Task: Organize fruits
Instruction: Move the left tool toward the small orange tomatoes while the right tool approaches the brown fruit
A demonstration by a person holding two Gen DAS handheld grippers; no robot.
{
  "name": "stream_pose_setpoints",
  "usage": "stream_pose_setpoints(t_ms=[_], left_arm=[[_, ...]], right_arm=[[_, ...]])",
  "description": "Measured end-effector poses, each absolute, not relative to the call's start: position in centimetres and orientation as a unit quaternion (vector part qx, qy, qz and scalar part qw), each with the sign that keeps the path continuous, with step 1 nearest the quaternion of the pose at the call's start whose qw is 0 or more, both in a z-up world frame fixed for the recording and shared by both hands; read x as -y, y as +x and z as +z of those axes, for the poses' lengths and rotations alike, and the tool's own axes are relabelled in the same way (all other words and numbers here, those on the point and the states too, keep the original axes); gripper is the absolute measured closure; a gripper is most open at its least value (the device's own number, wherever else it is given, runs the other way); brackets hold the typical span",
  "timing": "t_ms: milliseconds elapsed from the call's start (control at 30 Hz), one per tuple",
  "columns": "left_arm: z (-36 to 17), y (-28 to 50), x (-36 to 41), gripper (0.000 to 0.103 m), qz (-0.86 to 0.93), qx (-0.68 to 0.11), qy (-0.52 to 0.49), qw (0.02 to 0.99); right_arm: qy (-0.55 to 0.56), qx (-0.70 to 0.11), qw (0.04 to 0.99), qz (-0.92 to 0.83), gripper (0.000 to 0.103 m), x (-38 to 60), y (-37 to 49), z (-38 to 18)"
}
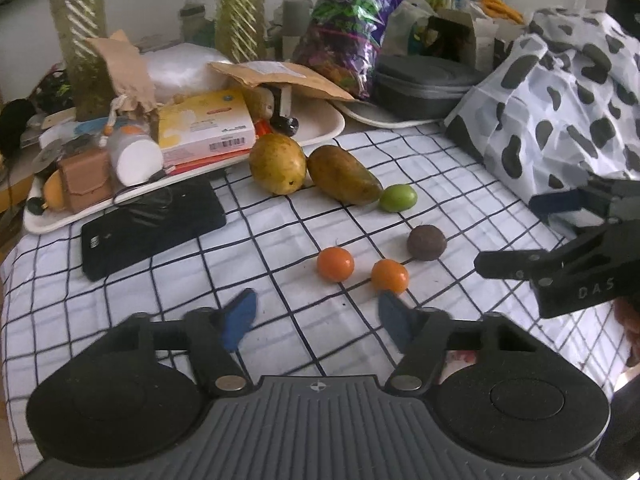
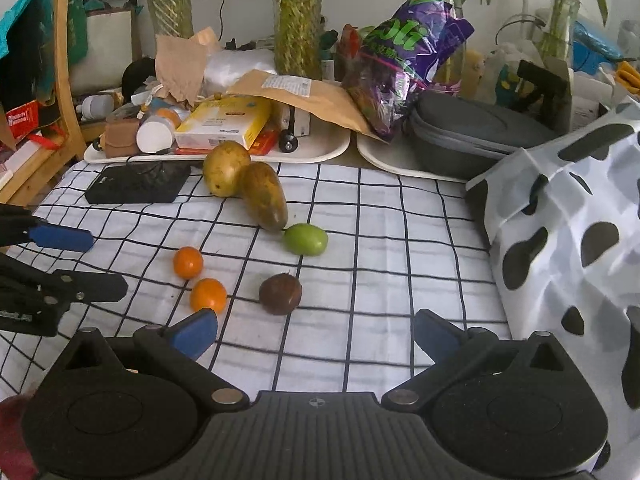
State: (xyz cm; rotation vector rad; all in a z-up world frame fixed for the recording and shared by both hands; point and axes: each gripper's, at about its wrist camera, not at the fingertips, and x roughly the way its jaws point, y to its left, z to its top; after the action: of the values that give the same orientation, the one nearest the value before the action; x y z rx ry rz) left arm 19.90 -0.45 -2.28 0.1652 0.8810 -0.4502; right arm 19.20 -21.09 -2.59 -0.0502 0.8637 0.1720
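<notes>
Loose fruit lies on a checked cloth (image 1: 280, 224): two yellow-brown mangoes (image 1: 278, 163) (image 1: 343, 175), a green fruit (image 1: 397, 198), a dark brown round fruit (image 1: 426, 242) and two small oranges (image 1: 335, 263) (image 1: 389, 276). In the right wrist view the same fruit shows: mangoes (image 2: 225, 167) (image 2: 265, 195), green fruit (image 2: 306, 239), brown fruit (image 2: 280, 293), oranges (image 2: 188, 262) (image 2: 208, 295). My left gripper (image 1: 318, 318) is open and empty just short of the oranges. My right gripper (image 2: 316, 334) is open and empty, near the brown fruit.
A cow-print bag (image 1: 560, 92) stands at the right. A black wallet (image 1: 152, 228) lies at the left. White trays (image 1: 320, 132) with boxes, a bottle and a grey case (image 2: 468, 136) line the back, with plants behind.
</notes>
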Motion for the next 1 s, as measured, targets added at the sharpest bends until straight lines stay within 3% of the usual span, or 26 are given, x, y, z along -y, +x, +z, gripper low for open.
stream_pose_setpoints(t_ms=[400,900,1000], left_arm=[[-4.6,23.3,1.9,0.050,-0.249,-0.429,0.111,0.861],[-6.0,24.7,3.7,0.075,-0.284,-0.423,0.124,0.851],[-6.0,24.4,4.0,0.076,-0.285,-0.416,0.137,0.853]], right_arm=[[-0.026,-0.441,0.891,0.102,0.000,21.4,22.1,-3.7],[0.018,-0.457,0.881,0.120,0.000,22.5,23.3,-4.4],[0.011,-0.456,0.881,0.126,0.007,22.2,23.2,-4.4]])
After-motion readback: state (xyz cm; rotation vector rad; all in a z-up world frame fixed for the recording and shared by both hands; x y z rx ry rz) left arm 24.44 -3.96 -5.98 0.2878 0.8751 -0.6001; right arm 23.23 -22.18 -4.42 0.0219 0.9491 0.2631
